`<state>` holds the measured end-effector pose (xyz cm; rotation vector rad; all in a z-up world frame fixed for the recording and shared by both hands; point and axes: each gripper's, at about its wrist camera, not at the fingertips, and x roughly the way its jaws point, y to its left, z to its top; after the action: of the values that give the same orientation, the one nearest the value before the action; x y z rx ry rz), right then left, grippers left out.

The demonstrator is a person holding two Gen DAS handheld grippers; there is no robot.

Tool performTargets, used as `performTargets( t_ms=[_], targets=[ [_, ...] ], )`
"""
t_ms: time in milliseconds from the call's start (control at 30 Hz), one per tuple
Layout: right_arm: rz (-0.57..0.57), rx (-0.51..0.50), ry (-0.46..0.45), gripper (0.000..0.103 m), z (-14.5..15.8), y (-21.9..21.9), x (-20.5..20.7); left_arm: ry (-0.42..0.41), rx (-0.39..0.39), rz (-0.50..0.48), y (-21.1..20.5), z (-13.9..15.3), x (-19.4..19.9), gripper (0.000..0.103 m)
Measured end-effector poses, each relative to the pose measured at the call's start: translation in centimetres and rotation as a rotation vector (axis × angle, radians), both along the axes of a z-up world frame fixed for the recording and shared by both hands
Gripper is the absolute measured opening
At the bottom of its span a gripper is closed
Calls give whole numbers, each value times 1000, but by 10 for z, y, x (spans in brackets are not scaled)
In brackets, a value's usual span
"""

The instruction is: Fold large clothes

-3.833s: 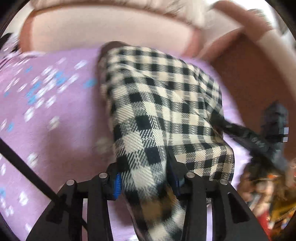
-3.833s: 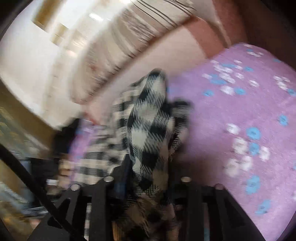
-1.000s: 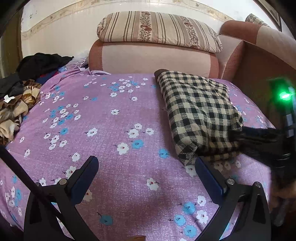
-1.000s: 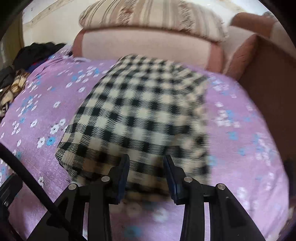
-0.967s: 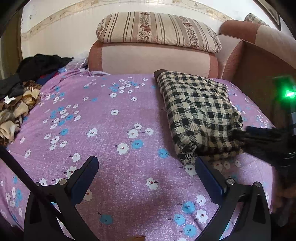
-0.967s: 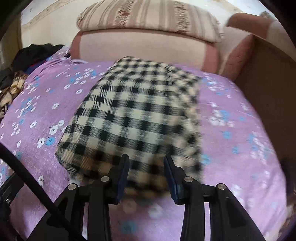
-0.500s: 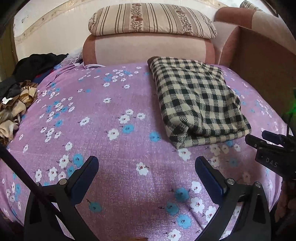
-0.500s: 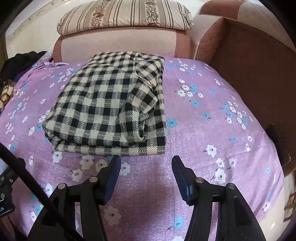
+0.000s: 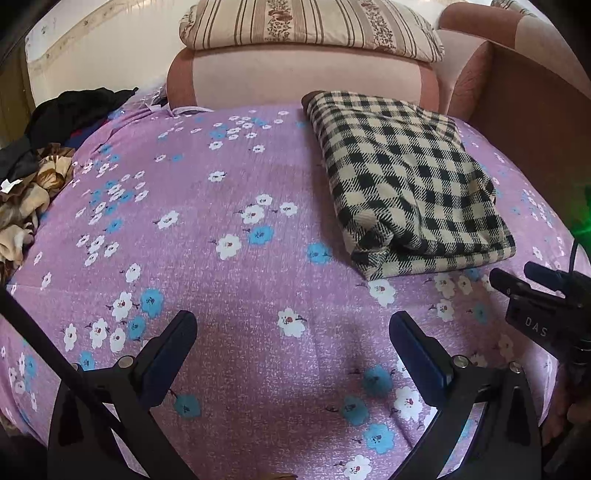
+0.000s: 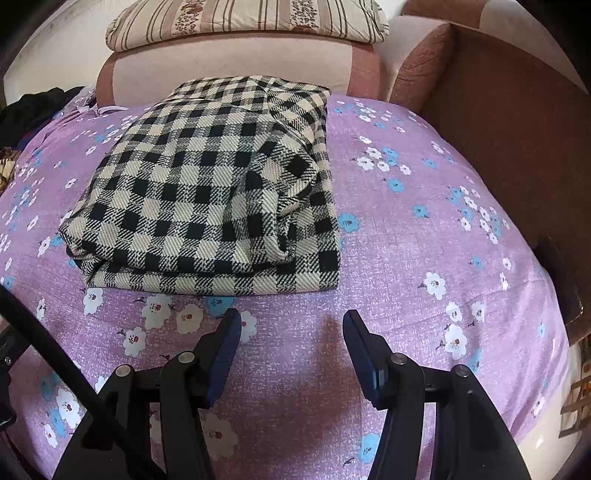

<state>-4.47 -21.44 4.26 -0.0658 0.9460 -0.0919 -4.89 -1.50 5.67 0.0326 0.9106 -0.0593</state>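
Note:
A black-and-cream checked garment (image 10: 207, 192) lies folded into a thick rectangle on the purple flowered bedsheet (image 10: 424, 258). In the left wrist view the same checked garment (image 9: 402, 184) rests at the right, toward the couch back. My right gripper (image 10: 291, 325) is open just short of the garment's near edge, with nothing between its fingers. My left gripper (image 9: 291, 328) stands wide open over bare sheet, well to the left of the garment and apart from it. The right gripper's black body (image 9: 539, 310) shows at the right edge of the left wrist view.
A pink couch back (image 9: 303, 77) with a striped pillow (image 9: 310, 26) closes the far side. A brown armrest (image 10: 509, 140) walls the right. A heap of dark and tan clothes (image 9: 33, 155) sits at the left edge of the sheet (image 9: 221, 295).
The right gripper let go of the checked garment, opened and drew back from its near edge. The garment now lies flat and folded. The left gripper stayed wide open and barely moved.

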Motion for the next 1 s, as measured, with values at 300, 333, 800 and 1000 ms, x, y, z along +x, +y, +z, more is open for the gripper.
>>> performTargets(
  t_ms=[300,333,800,1000],
  targets=[
    [20,-45,-17,62,2,11,-1,24,-2,-3,0,-7,2,103],
    [20,-46,-17,62,2,11,-1,27,-4,-2,0,-8,3,103],
    [29,-70,-12,63,0,16,0,38,0,-2,0,-12,4,103],
    [28,-74,-13,63,1,18,-1,38,-1,-2,0,-12,4,103]
  ],
)
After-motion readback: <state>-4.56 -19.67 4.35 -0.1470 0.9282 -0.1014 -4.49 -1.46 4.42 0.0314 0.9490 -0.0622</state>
